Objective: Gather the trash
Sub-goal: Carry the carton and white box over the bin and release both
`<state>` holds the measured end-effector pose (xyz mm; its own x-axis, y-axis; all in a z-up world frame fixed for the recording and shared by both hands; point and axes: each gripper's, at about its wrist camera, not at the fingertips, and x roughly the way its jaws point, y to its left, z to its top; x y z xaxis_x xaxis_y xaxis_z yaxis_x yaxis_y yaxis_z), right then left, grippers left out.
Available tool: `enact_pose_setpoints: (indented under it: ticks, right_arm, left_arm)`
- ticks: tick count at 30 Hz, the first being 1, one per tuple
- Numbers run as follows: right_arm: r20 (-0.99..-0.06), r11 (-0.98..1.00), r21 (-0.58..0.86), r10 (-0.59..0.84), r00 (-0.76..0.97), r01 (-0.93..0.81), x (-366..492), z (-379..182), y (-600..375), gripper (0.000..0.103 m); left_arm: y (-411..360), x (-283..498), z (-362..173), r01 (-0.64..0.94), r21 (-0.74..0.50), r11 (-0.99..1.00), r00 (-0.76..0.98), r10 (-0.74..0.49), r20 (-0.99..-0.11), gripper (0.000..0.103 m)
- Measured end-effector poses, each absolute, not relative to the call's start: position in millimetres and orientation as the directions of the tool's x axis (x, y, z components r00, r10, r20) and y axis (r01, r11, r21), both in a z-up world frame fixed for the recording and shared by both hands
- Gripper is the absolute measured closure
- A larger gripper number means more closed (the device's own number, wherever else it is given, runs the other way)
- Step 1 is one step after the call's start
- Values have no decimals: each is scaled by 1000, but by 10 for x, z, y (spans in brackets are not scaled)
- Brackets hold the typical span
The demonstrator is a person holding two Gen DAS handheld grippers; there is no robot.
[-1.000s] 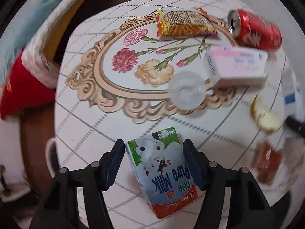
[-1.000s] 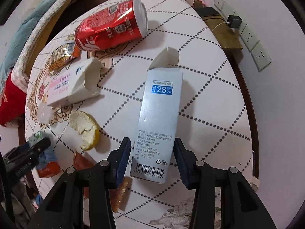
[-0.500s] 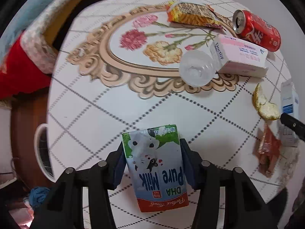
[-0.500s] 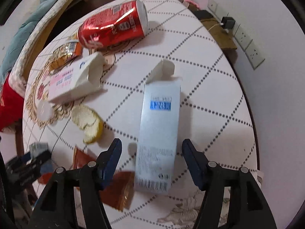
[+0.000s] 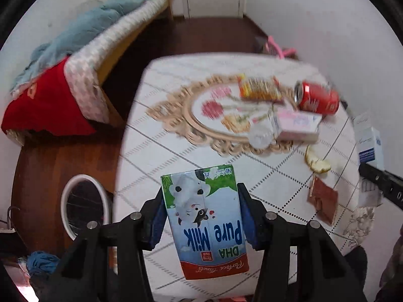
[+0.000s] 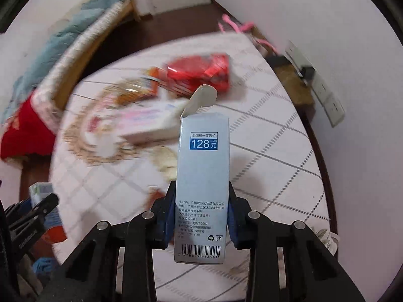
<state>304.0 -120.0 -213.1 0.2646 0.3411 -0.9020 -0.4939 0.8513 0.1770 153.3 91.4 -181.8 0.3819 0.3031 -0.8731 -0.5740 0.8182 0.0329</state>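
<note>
Hand-held gripper (image 5: 201, 216) over white round table (image 5: 161, 166), dark wooden floor (image 5: 42, 166) below.

"DHA Pure Milk" and "Perfect Land" are printed, upside down, on the milk carton (image 5: 205, 220) at lower centre. On the pale blue box (image 6: 202, 183), "128 元", "QB/T 2660", "20170411" and a barcode are read.

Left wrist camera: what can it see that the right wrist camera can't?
Only the left wrist view shows the round white bin on the floor and the brown wrapper. Only the right wrist view shows the wall sockets. Both show the milk carton in the left gripper, the blue box in the right gripper, the red can and the table.
</note>
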Motion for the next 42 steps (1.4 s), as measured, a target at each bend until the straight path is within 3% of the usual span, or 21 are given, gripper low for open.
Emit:
enact_pose_setpoints:
  ticks: [9, 16, 20, 28, 36, 37, 40, 42]
  right_arm:
    - [-828, 688, 327, 539, 154, -648, 2167, -1575, -228, 67]
    - [-810, 523, 388, 587, -10, -759, 1371, -1672, 1027, 67]
    - [-831, 457, 406, 545, -111, -792, 912, -2018, 1761, 67]
    - [-903, 396, 380, 355, -242, -836, 205, -3125, 2964, 67]
    - [-932, 387, 356, 216, -292, -851, 13, -3952, 3613, 67]
    - [-933, 380, 354, 201, -298, -854, -7, -4033, 3699, 67]
    - [-939, 365, 342, 166, -301, -866, -48, -4183, 3871, 66]
    - [-942, 357, 334, 158, -296, -872, -73, -4208, 3955, 55]
  left_arm:
    - [1669, 564, -1289, -674, 55, 737, 403, 429, -809, 55]
    - [2526, -230, -1413, -782, 64, 620, 310, 476, -823, 55]
    - [3044, -629, -1799, -831, 29, 556, 255, 427, -868, 55]
    - [4047, -1187, -2957, -896, -69, 439, 179, 214, -960, 54]
    - [4440, -1416, -3576, -927, -89, 365, 138, 111, -984, 52]
    - [4468, -1446, -3622, -932, -87, 352, 132, 107, -985, 48]
    - [4495, -1558, -3666, -945, -82, 316, 122, 108, -987, 5]
    - [4501, -1602, -3666, -952, -81, 294, 118, 109, -987, 4]
